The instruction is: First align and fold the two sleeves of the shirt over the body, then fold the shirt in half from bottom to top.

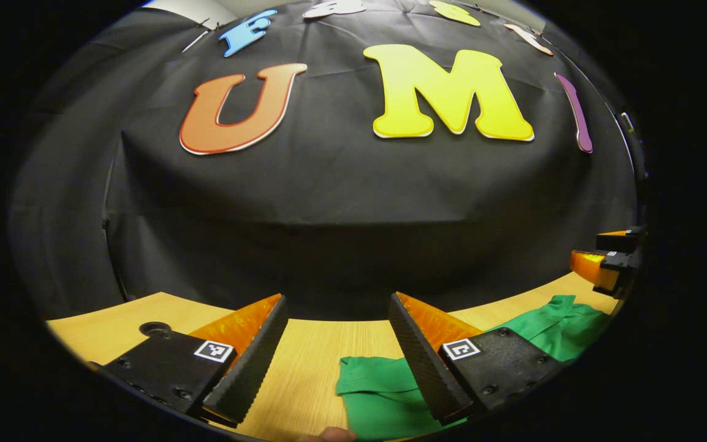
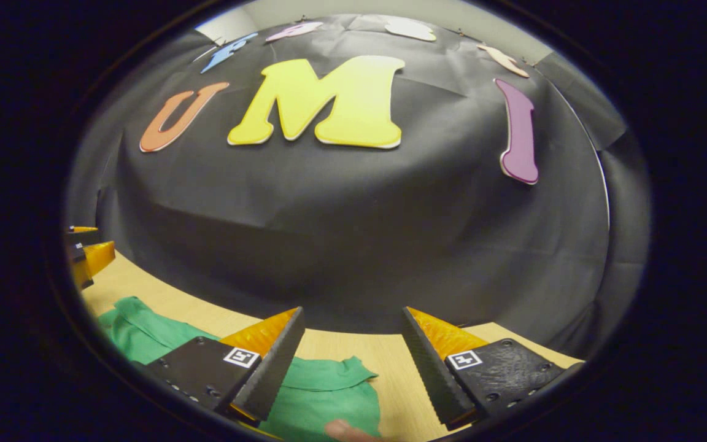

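A green shirt (image 1: 384,393) lies on the wooden table (image 1: 310,356), partly hidden under my left gripper's right finger, with another bunched part (image 1: 565,325) farther right. My left gripper (image 1: 336,307) hangs open above the table, nothing between its fingers. In the right gripper view the green shirt (image 2: 329,393) lies below and left of my right gripper (image 2: 353,316), which is also open and holds nothing. The right gripper (image 1: 608,258) shows at the right edge of the left gripper view. The left gripper (image 2: 86,252) shows at the left edge of the right gripper view.
The black cloth wall (image 1: 353,202) rises just behind the table's far edge. A round hole (image 1: 154,328) sits in the tabletop at the left. A fingertip (image 2: 344,430) shows at the bottom edge in the right gripper view.
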{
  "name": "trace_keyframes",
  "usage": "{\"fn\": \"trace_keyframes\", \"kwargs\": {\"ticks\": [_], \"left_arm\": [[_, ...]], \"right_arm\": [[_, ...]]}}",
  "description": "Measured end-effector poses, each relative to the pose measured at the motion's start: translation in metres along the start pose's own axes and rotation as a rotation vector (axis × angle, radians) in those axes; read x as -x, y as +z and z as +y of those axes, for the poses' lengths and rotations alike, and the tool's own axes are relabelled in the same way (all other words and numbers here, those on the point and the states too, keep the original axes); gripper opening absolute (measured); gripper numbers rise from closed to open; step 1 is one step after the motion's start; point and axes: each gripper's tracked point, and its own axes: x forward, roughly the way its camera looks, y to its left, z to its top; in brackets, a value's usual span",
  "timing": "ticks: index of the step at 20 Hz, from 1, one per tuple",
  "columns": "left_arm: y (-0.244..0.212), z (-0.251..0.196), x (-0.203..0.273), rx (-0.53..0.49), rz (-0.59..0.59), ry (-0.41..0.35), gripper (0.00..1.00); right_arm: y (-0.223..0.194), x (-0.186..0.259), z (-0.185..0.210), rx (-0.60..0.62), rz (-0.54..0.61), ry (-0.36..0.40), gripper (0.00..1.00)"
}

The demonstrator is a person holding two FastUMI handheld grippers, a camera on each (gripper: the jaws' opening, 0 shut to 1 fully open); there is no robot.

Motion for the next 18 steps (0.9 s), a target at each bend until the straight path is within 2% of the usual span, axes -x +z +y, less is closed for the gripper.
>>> {"fn": "trace_keyframes", "kwargs": {"ticks": [7, 11, 13, 18], "left_arm": [[-0.007, 0.009, 0.076, -0.006, 0.024, 0.021, 1.0], [-0.011, 0.008, 0.124, -0.046, 0.046, 0.015, 1.0], [-0.013, 0.009, 0.147, -0.068, 0.057, 0.015, 1.0], [-0.011, 0.018, 0.217, -0.016, 0.078, 0.044, 1.0]], "right_arm": [[-0.01, 0.079, -0.037, -0.076, -0.02, -0.054, 0.96], [-0.019, 0.131, -0.038, -0.033, -0.003, -0.027, 0.94], [-0.017, 0.161, -0.038, -0.061, -0.01, -0.006, 0.95], [-0.005, 0.241, -0.042, -0.1, -0.018, 0.048, 0.96]]}}
